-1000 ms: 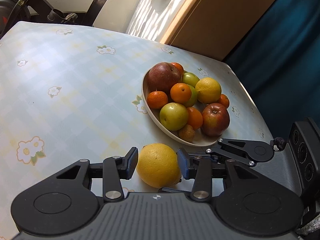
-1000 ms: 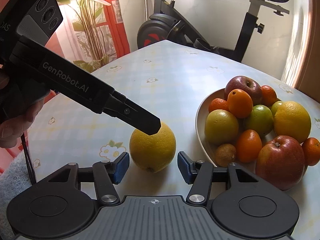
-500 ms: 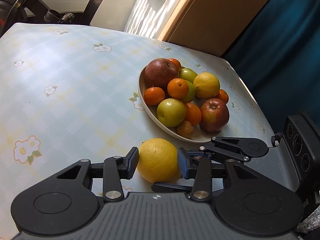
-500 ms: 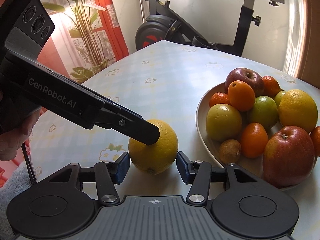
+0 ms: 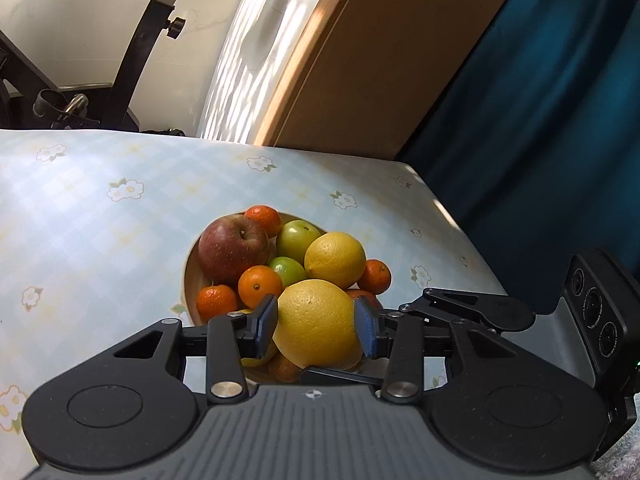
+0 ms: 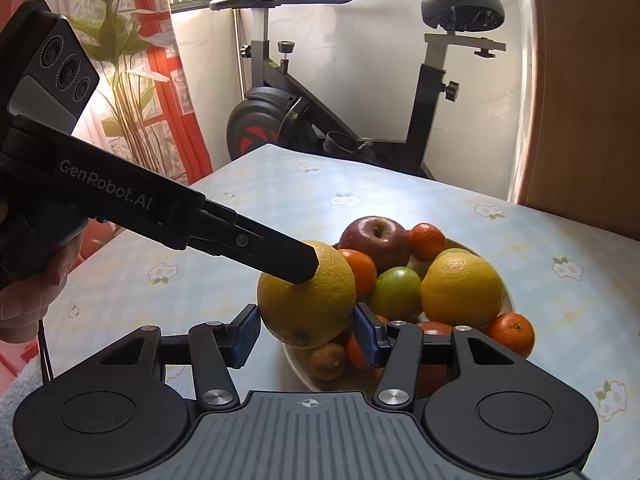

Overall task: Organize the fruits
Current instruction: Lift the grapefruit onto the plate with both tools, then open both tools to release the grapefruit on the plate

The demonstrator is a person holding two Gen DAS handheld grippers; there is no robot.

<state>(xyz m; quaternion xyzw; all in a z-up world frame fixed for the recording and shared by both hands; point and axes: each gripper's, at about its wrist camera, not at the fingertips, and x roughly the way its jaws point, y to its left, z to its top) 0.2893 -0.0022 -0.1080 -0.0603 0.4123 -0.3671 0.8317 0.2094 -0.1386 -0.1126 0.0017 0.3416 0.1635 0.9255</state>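
Both the left gripper (image 5: pixel 316 326) and right gripper (image 6: pixel 306 334) clamp one big yellow citrus (image 5: pixel 316 324) above the near rim of the heaped bowl (image 5: pixel 191 276), where uneven release could roll it off the pile.

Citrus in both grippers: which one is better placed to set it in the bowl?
The left gripper, probably. Its pads clamp the citrus across its middle, with the bowl just beyond; the right gripper catches only its lower sides.
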